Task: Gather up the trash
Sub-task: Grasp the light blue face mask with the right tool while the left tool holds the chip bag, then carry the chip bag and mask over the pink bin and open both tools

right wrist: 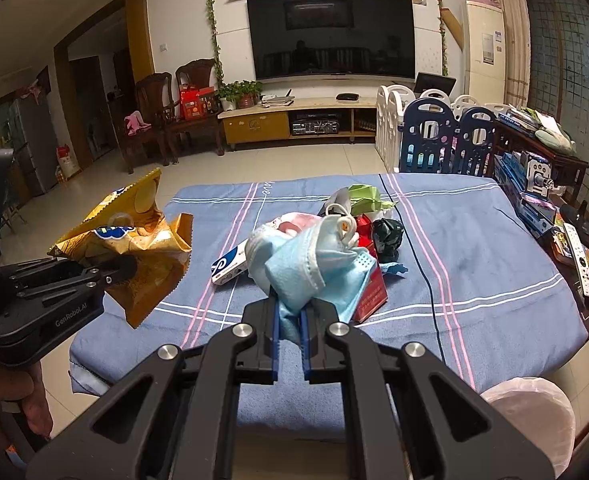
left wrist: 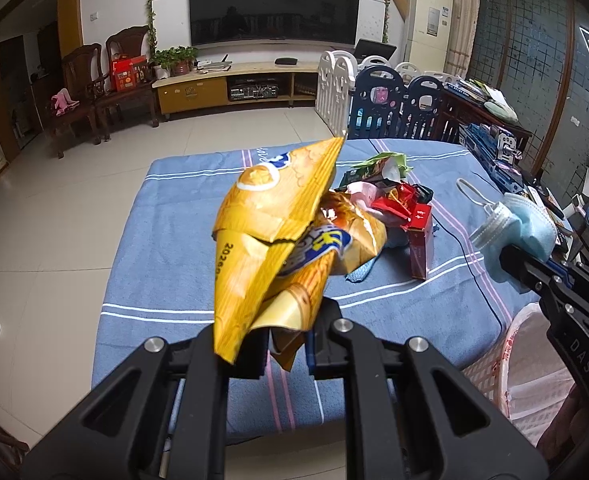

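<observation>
Left gripper (left wrist: pixel 286 344) pinching yellow chip bag (left wrist: pixel 278 216), right gripper (right wrist: pixel 290 332) clamping blue masks (right wrist: pixel 314 268); carrying both over bin (right wrist: pixel 530 412), releasing only once directly above.

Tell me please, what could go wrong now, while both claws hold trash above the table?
1. The left claw pinches only the bottom corner of the yellow chip bag, so the bag may slip out.
2. The face masks in the right claw dangle an ear loop, which could snag the trash pile beneath.
</observation>
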Available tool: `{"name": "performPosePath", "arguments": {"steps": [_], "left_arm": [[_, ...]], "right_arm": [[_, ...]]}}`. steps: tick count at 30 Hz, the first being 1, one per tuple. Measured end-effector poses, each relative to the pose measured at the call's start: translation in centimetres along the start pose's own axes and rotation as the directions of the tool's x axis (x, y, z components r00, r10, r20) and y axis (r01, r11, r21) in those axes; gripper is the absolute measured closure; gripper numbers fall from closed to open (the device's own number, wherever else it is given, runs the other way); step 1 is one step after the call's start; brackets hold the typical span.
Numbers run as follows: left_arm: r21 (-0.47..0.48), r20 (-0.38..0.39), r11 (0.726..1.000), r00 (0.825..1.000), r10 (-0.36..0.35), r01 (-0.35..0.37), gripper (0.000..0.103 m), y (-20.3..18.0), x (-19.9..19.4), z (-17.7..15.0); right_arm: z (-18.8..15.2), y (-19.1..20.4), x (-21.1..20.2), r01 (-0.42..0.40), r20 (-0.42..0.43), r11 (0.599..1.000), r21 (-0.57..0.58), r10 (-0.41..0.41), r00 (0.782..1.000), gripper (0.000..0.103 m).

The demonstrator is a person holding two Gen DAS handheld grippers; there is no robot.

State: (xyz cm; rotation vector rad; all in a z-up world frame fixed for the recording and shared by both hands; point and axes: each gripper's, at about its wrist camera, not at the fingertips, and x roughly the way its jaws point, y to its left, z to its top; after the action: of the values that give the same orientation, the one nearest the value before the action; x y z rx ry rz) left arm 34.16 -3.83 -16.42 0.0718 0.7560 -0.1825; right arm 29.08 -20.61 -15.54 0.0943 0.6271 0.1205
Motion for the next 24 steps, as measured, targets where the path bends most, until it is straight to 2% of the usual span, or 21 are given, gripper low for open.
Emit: {"name": "performPosePath", "arguments": {"steps": [12, 13, 16, 19, 21, 24], "left_arm": [[0.037, -0.013, 0.999, 0.999, -0.033, 0.033, 0.088, -0.7, 0.0, 0.0], [0.043, -0.013, 0.998, 0.999, -0.043, 0.044, 0.088, -0.9, 0.0, 0.0], [0.096, -0.015, 0.986, 0.991, -0.135, 0.136, 0.088, -2.7, -0.3, 0.0], [0.171, -0.041, 0.954, 0.969, -0.242, 0.245, 0.088, -5.6, -0.6, -0.3], [0.239, -0.086, 0.912, 0.943, -0.323, 0.334, 0.088, -8.6, -0.7, -1.0], [0.32, -0.19, 0.817, 0.878, -0.44, 0.479, 0.088, -13.5, -0.9, -2.7]], "right_arm": [[0.1, -0.3, -0.2, 0.002, 0.001, 1.0, 0.009, -0.002, 1.0, 0.094], [0.0, -0.8, -0.6, -0.001, 0.004, 1.0, 0.027, 0.001, 1.0, 0.094], [0.2, -2.5, -2.2, -0.012, 0.017, 0.997, 0.079, 0.011, 1.0, 0.094], [-0.4, -4.9, -5.4, 0.035, 0.026, 0.997, 0.07, -0.037, 0.999, 0.094], [-2.0, -6.8, -7.3, 0.06, 0.003, 0.995, 0.083, -0.061, 0.998, 0.094], [-5.0, -10.0, -10.0, 0.108, -0.05, 0.987, 0.12, -0.103, 0.993, 0.094]]}}
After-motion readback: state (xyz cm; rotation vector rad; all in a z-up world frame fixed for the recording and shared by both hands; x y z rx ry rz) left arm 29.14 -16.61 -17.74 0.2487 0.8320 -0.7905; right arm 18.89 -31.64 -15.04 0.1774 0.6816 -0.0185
